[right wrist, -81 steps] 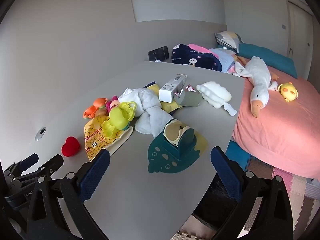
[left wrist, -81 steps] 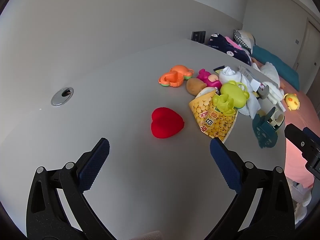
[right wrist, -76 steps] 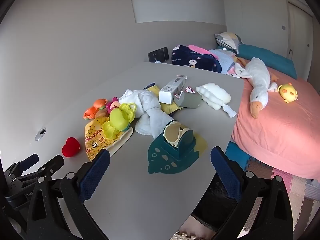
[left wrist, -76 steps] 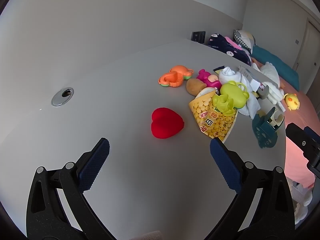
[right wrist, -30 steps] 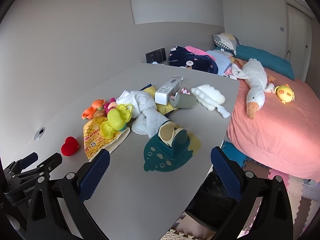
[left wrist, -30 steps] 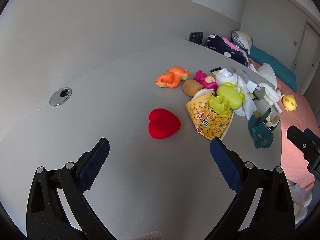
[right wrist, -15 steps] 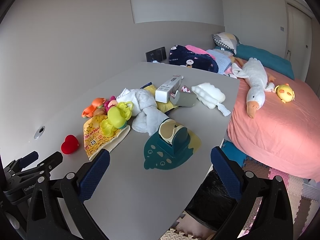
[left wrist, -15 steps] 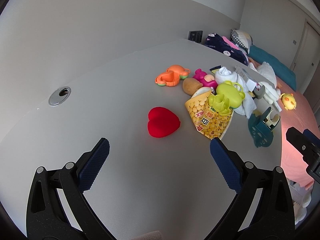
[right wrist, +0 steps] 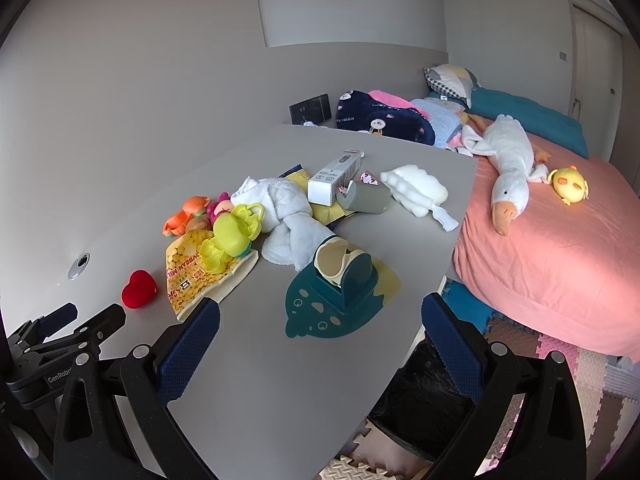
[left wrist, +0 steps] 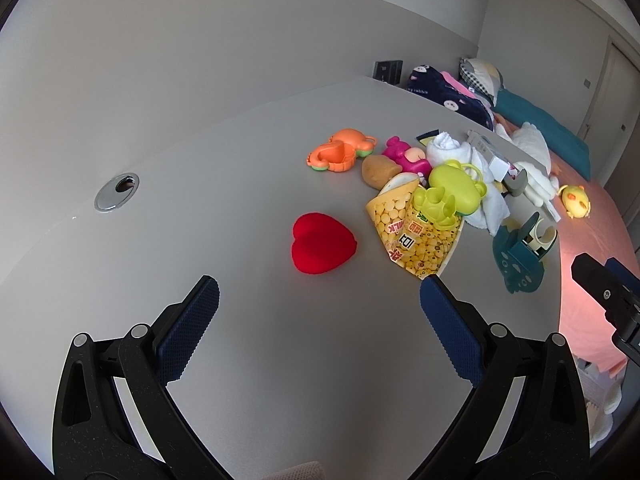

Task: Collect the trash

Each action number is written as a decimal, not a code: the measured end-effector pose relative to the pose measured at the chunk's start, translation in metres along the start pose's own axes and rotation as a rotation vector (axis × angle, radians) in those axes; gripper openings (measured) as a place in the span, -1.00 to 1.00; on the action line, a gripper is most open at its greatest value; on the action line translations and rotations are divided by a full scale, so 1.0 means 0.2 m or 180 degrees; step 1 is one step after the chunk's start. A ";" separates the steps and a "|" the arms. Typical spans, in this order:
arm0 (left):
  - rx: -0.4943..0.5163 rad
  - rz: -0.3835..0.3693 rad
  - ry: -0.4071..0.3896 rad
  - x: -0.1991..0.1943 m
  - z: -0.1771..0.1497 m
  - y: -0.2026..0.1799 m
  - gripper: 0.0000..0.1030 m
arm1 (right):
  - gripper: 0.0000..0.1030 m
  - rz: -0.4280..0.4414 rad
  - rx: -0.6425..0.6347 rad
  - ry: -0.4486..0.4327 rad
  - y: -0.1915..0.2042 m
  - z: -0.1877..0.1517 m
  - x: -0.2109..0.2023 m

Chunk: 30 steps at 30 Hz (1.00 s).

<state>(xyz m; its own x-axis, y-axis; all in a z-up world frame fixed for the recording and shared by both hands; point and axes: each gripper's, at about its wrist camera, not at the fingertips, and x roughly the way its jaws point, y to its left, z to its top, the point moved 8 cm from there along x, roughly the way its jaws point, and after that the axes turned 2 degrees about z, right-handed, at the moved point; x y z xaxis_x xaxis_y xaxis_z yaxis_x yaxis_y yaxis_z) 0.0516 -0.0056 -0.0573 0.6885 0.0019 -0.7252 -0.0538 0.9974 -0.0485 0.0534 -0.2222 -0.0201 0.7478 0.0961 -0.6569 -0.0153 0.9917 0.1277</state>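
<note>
Walls: plain grey, nothing hung on them — a paler recessed panel (right wrist: 352, 0) up high
Table (right wrist: 256, 392): grey top with rounded corners, a metal cable grommet (left wrist: 117, 192) set into it
Bed (right wrist: 568, 248): salmon-pink sheet, teal pillow (right wrist: 528, 118) at the head
Floor: pastel foam puzzle mats (right wrist: 600, 392) by the bed
Door (right wrist: 596, 64): pale, far right corner
Light: soft daylight — no harsh shadows

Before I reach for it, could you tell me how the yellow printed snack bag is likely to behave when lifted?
The yellow printed snack bag lies flat, so it is probably thin, floppy and light. The lime-green plastic toy rests on its upper end and would likely slide off. Its glossy film may slip between fingers.
</note>
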 end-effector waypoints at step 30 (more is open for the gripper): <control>0.0097 0.0070 0.0231 0.24 0.09 0.06 0.80 | 0.95 -0.0062 0.0218 0.0342 -0.15 0.03 0.33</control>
<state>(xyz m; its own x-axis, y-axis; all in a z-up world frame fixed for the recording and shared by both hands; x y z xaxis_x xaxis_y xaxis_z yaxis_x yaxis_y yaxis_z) 0.0965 0.0083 -0.0809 0.6332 0.0196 -0.7737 -0.0455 0.9989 -0.0119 0.1069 -0.2464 -0.0633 0.6721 0.0892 -0.7350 0.0467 0.9856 0.1623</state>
